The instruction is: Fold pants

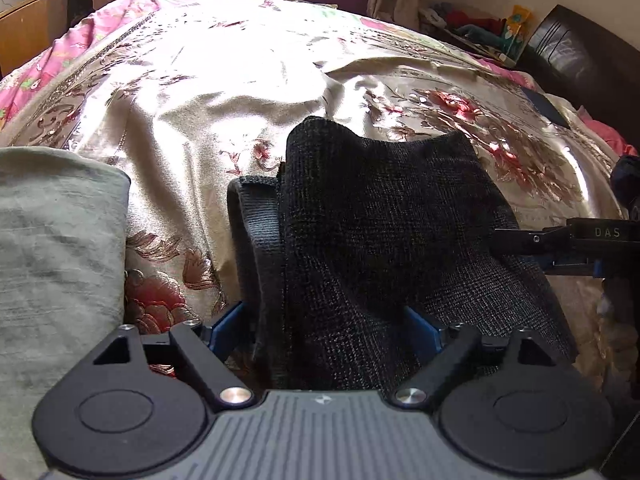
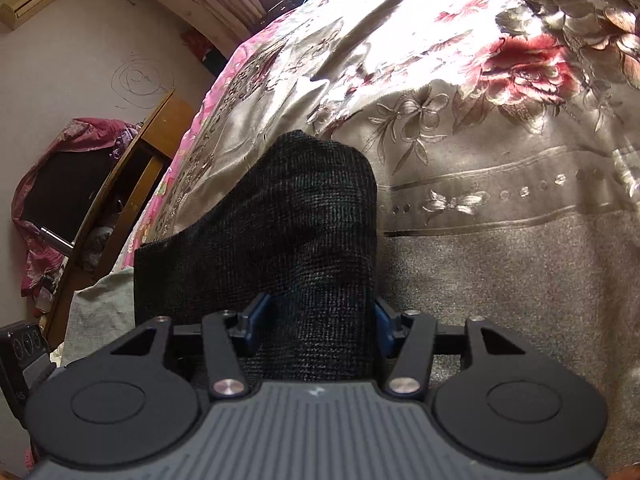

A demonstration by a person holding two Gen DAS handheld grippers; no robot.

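The dark knit pants (image 1: pixel 384 216) hang bunched over the floral bedspread (image 1: pixel 224 80), with the black waistband (image 1: pixel 256 216) showing at their left. My left gripper (image 1: pixel 326 320) is shut on the pants, with fabric draped over its blue fingers (image 1: pixel 224 328). My right gripper (image 1: pixel 516 240) comes in from the right edge and grips the pants' right side. In the right wrist view, the right gripper (image 2: pixel 316 316) is shut on a fold of the pants (image 2: pixel 288 220), which rise in front of it above the bedspread (image 2: pixel 500 160).
A grey-green folded cloth (image 1: pixel 56 248) lies at the left on the bed. A dark headboard (image 1: pixel 580 52) and cluttered shelf (image 1: pixel 480 28) stand at the far right. A wooden cabinet (image 2: pixel 132 168) with pink cloth (image 2: pixel 52 168) stands beside the bed.
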